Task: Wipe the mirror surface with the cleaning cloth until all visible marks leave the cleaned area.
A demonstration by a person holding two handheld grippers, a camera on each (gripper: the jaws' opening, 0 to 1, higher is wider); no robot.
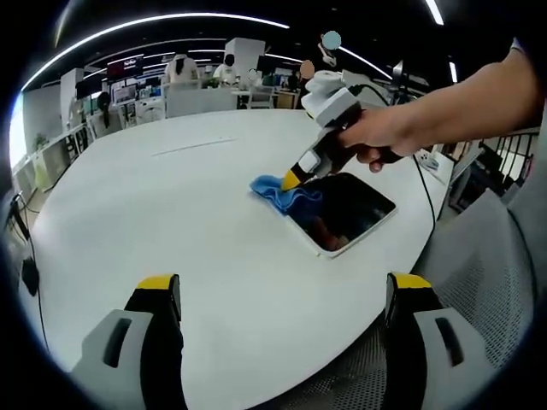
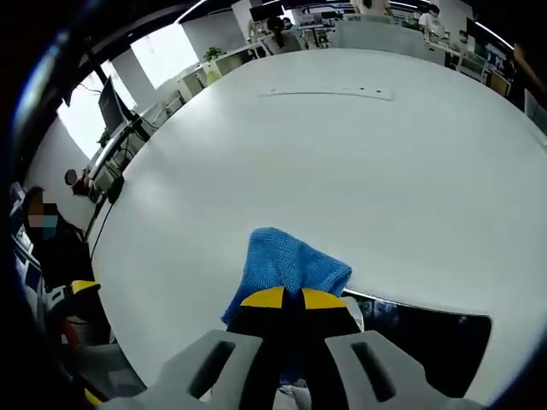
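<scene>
At the tips of the right gripper (image 2: pixel 285 298), jaws pinched together on the blue cleaning cloth (image 2: pixel 286 265), the fabric apparently presses the mirror's (image 1: pixel 346 212) far edge for wiping. The left gripper (image 1: pixel 282 295) hangs back, jaws wide and empty, giving room.

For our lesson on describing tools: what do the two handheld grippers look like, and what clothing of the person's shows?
The left gripper has two light grey jaws with black inner faces and yellow tips. The right gripper has the same grey jaws, black inner faces and yellow tips. In the left gripper view it has a white body with a black cable trailing from it. At that view's upper right edge, a bit of the person's light sleeve shows.
</scene>
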